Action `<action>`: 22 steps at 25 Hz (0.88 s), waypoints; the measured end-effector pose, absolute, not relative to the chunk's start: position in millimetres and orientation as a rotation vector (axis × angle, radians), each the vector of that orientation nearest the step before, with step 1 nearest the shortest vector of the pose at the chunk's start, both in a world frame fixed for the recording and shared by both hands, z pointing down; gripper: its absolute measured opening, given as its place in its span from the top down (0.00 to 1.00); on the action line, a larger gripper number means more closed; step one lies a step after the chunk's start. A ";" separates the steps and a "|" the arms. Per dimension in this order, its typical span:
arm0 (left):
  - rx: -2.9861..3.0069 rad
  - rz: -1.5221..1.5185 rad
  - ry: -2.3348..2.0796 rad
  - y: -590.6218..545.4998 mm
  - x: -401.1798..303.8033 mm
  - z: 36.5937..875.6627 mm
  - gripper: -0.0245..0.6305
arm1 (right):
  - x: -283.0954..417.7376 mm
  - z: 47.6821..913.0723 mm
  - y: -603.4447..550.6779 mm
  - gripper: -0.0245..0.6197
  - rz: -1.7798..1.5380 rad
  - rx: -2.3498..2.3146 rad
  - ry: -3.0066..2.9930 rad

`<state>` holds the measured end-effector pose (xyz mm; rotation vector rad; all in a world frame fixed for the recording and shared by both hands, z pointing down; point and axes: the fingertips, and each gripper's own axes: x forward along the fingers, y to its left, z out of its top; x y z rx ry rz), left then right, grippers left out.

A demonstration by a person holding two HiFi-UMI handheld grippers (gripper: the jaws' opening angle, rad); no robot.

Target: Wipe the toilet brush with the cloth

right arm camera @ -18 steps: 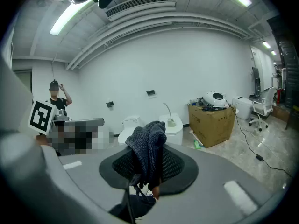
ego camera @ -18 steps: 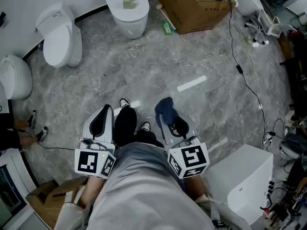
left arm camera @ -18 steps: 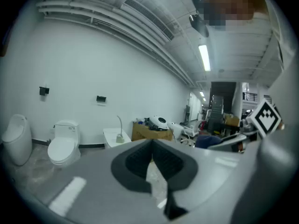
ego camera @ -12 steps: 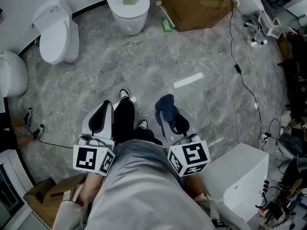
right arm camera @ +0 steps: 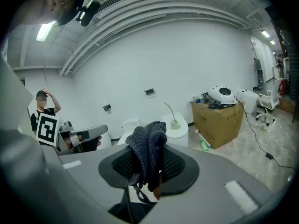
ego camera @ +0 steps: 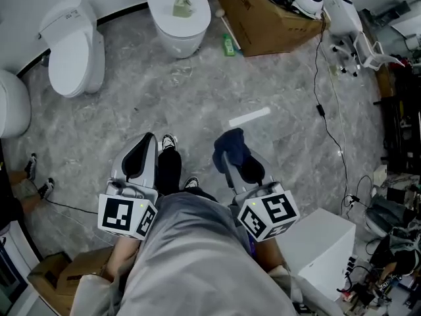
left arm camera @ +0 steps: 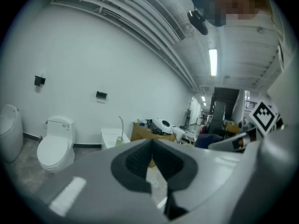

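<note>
A dark blue cloth (ego camera: 230, 149) is pinched in my right gripper (ego camera: 231, 158), which is shut on it; in the right gripper view the cloth (right arm camera: 148, 148) bulges up between the pads. My left gripper (ego camera: 139, 157) is shut with nothing in it, its pads meeting in the left gripper view (left arm camera: 153, 158). The toilet brush (ego camera: 182, 2), with a greenish holder and thin curved handle, stands on the closed lid of a white toilet (ego camera: 172, 28) far ahead; it also shows as the brush (right arm camera: 173, 119) and the brush (left arm camera: 122, 129). Both grippers are held at waist height, well short of it.
Another white toilet (ego camera: 69, 45) stands at the left, a third (ego camera: 12, 104) at the far left. A cardboard box (ego camera: 263, 12) with a white device sits at the back right. A cable (ego camera: 329, 104) trails over the grey floor. A white cabinet (ego camera: 329, 242) is near right. A person (right arm camera: 43, 108) stands behind.
The view has shifted forward a little, so the toilets and box sit slightly higher and nearer. Both grippers keep their hold and their place in front of me.
</note>
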<state>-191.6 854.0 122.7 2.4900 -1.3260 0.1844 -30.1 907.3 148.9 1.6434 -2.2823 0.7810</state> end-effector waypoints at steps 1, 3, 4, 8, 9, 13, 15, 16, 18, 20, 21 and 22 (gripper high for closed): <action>2.491 0.182 -1.323 842.7 -194.2 122.6 0.96 | -32.7 148.1 895.4 0.79 0.777 1.638 -2.281; 2.489 0.170 -1.319 821.4 -200.0 120.9 0.96 | -38.2 145.9 873.2 0.79 0.768 1.629 -2.279; 2.490 0.162 -1.317 811.7 -203.0 119.1 0.96 | -41.1 144.6 863.1 0.79 0.763 1.625 -2.278; 2.506 0.126 -1.314 772.0 -215.9 110.0 0.96 | -53.6 140.5 822.4 0.79 0.743 1.630 -2.275; 2.508 0.112 -1.318 762.2 -219.6 108.2 0.96 | -56.7 139.7 813.0 0.79 0.739 1.633 -2.275; 2.521 0.079 -1.310 726.5 -229.7 101.9 0.96 | -65.5 135.8 779.9 0.79 0.687 1.650 -2.265; 2.537 0.059 -1.294 710.9 -231.3 98.0 0.96 | -67.8 133.6 765.8 0.79 0.654 1.653 -2.262; 2.547 0.036 -1.283 704.0 -232.0 95.0 0.96 | -68.9 132.8 759.4 0.79 0.644 1.652 -2.263; 2.562 -0.016 -1.258 691.3 -234.7 88.8 0.96 | -71.7 132.3 747.2 0.79 0.643 1.652 -2.267; 2.559 -0.030 -1.255 679.3 -239.4 88.0 0.96 | -73.8 134.7 736.4 0.79 0.661 1.652 -2.266; 2.551 -0.022 -1.262 673.3 -241.3 90.0 0.96 | -73.4 136.7 731.5 0.79 0.672 1.655 -2.260; 2.539 -0.012 -1.268 667.6 -241.9 92.5 0.96 | -71.7 138.5 727.1 0.79 0.681 1.659 -2.250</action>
